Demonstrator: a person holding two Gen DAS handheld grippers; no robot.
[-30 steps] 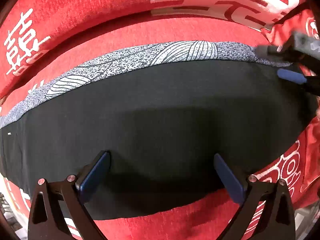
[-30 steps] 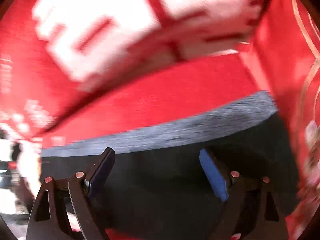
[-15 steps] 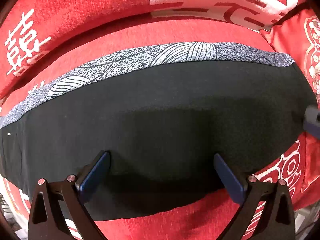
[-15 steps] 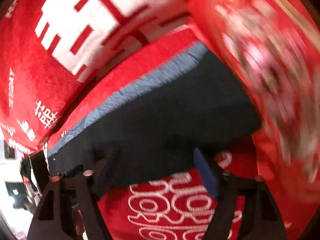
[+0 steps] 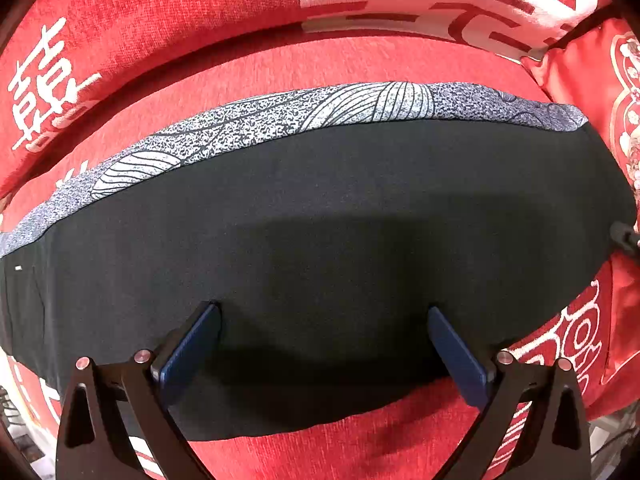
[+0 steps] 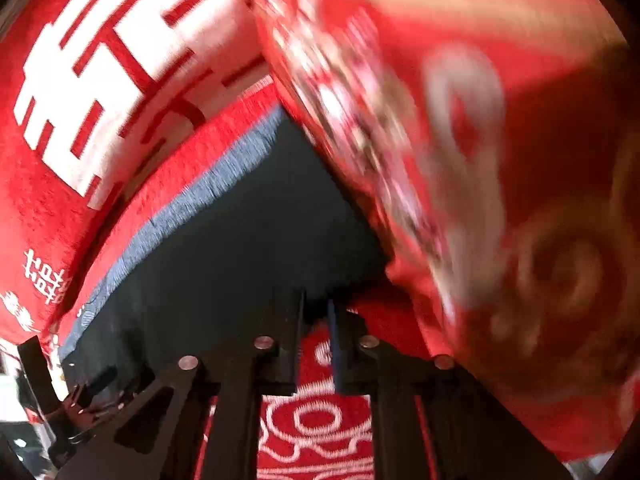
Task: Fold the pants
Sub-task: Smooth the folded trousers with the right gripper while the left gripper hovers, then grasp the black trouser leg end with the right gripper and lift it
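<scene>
Black pants (image 5: 320, 208) with a grey patterned band (image 5: 360, 106) along the far edge lie flat across a red sofa seat. My left gripper (image 5: 323, 312) points straight down over their near middle and is open, its blue pads (image 5: 192, 344) wide apart just above the cloth. The right gripper (image 6: 316, 310) stands at the pants' (image 6: 240, 248) near right corner. Its jaws are closing to a narrow slit, and the dark edge of the cloth sits between the tips. A bit of it shows at the right rim (image 5: 624, 236) of the left wrist view.
The seat cover (image 5: 360, 448) is red with white characters, and the backrest (image 5: 200, 8) rises behind the pants. A red patterned cushion (image 6: 440, 160) stands hard against the pants' right end. The sofa's front edge runs just below the grippers.
The right gripper swept from the pants' far right corner along the right end to the near right corner, and its jaws went from wide apart to nearly together. The left gripper held still.
</scene>
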